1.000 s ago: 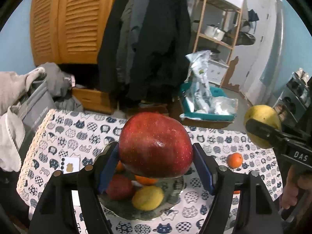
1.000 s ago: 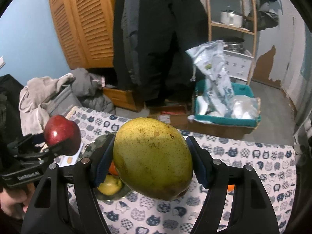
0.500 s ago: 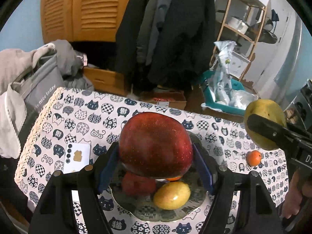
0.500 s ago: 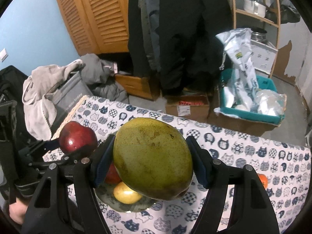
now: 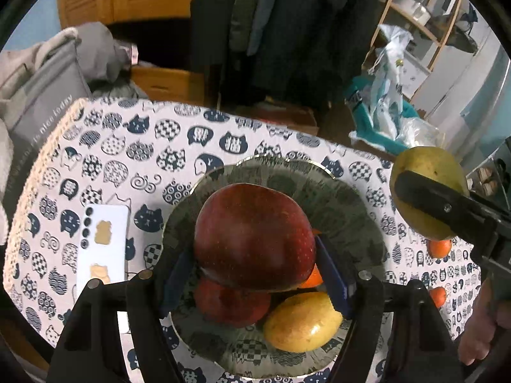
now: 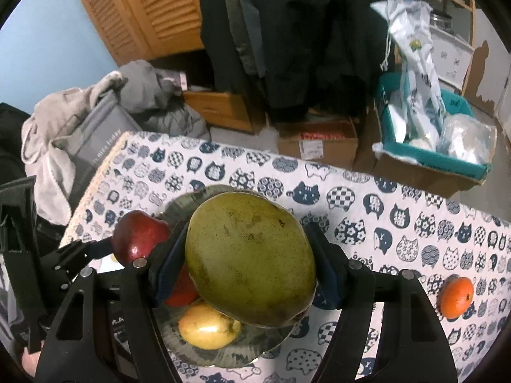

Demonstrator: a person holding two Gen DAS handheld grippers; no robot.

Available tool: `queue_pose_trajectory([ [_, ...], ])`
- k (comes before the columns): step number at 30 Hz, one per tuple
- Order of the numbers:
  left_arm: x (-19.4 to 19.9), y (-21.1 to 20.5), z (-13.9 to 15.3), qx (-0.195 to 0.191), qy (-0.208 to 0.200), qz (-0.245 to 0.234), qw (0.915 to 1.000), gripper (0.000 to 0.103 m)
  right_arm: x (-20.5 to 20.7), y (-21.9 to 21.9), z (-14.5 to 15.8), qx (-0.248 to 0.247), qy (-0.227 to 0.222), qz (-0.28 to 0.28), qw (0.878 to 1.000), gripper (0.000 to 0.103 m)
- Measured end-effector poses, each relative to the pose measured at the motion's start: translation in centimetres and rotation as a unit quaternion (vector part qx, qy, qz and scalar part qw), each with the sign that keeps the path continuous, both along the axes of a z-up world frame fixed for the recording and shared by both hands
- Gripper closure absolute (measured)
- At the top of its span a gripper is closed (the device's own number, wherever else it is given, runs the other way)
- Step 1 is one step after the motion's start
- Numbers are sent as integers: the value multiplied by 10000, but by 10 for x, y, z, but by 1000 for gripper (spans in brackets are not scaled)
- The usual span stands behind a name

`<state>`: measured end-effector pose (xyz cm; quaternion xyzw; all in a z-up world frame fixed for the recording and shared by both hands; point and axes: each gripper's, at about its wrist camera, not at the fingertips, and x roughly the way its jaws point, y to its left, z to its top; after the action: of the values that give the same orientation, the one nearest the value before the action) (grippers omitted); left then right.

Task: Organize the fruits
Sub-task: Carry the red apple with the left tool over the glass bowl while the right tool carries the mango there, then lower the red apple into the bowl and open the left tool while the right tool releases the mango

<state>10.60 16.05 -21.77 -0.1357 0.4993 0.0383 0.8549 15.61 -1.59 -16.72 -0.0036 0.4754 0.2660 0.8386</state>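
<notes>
- My left gripper (image 5: 255, 265) is pinching a big red apple (image 5: 254, 236), dark glossy skin with fine pale speckles, both blue pads pressed against its sides.
- Directly below that apple sits the glass plate (image 5: 351, 198), scalloped rim, on the cat-print tablecloth (image 5: 179, 146).
- On the plate under my left jaws I count one second red apple (image 5: 230, 303), one yellow fruit (image 5: 301, 320) and a sliver of one orange (image 5: 314, 279) peeking past the right pad.
- My right gripper (image 6: 247, 266) is clamped on a large green mango (image 6: 252, 258), dull olive skin with brown freckles and a dark blemish at its lower end.
- The mango hangs over the plate's near-right part; from this camera I see the yellow fruit (image 6: 207, 330) just beneath it.
- To the right of my right gripper, one orange (image 6: 456, 296) lies alone on the cloth.
- The left camera shows two oranges (image 5: 439, 249) out there beyond the mango.
- Left of my left gripper, one white phone (image 5: 103, 245) lies flat on the cloth.
</notes>
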Motion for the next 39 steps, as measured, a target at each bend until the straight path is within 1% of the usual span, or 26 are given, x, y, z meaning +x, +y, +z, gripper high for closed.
queue_pose_trajectory([
  [6,9,0,-19,-150,259,7,9996,27,6,-2,-15,-66,151,-58,9998,30],
  [13,15,-6,-23,-191,317,-118,9992,27,11,-1,-25,-83,265,-79,9996,30],
  [15,15,-11,-23,-126,325,-193,9992,27,13,0,-27,-88,295,-85,9995,30],
  [17,15,-14,-22,22,300,-260,9992,27,15,1,-30,-90,326,-89,9994,30],
  [19,15,-13,-22,61,296,-258,9992,26,17,3,-33,-91,366,-87,9992,30],
  [21,14,-9,-23,30,304,-212,9993,24,19,5,-36,-83,405,-74,9991,30],
  [29,5,8,-17,-114,251,66,9996,23,28,19,-55,-108,667,64,9977,30],
  [34,-1,18,-12,-87,177,220,9996,23,34,26,-72,-134,881,105,9960,30],
  [39,-6,31,-13,-96,220,419,9988,23,37,35,-80,-165,1004,178,9947,29],
])
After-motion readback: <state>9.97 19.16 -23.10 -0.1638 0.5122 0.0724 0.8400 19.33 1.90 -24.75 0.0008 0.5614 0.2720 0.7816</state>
